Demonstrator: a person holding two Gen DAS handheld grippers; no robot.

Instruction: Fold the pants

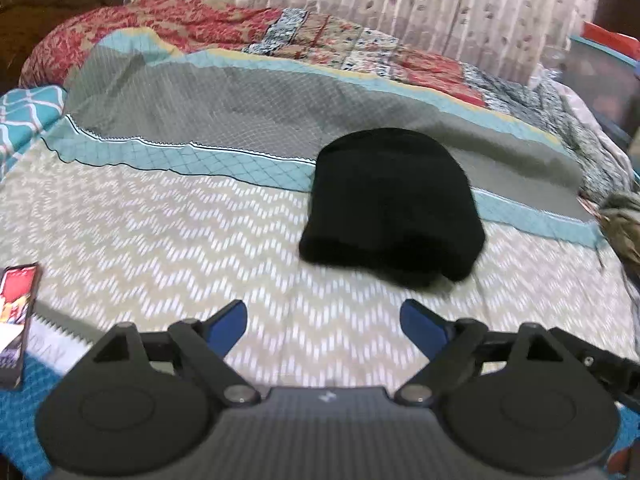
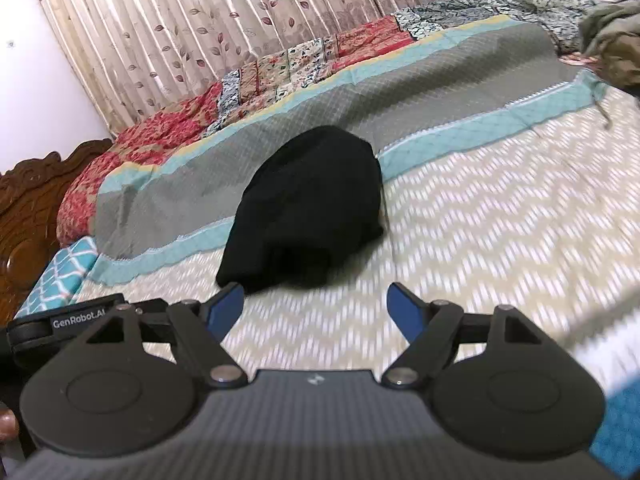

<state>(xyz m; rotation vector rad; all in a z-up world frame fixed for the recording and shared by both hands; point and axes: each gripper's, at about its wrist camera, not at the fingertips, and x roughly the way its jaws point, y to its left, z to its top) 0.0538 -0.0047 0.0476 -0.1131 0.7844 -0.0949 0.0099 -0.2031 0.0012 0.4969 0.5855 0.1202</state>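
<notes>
Both claws you hold gape with nothing between the blue pads: left claw (image 1: 322, 330), right claw (image 2: 316, 310). Motion blur smears the bed (image 1: 160, 216). Your folded black pants (image 1: 390, 204) lie just ahead, their folds unreadable.

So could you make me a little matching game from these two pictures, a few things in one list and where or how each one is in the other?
Things:
1. black pants
2. phone
3. curtain
4. left tool

Places or states:
A. hanging behind the bed
B. open, nothing between its fingers
C. a folded bundle in the middle of the bed
D. lying at the bed's left edge in the left wrist view

Pairs: 1-C, 2-D, 3-A, 4-B
</notes>
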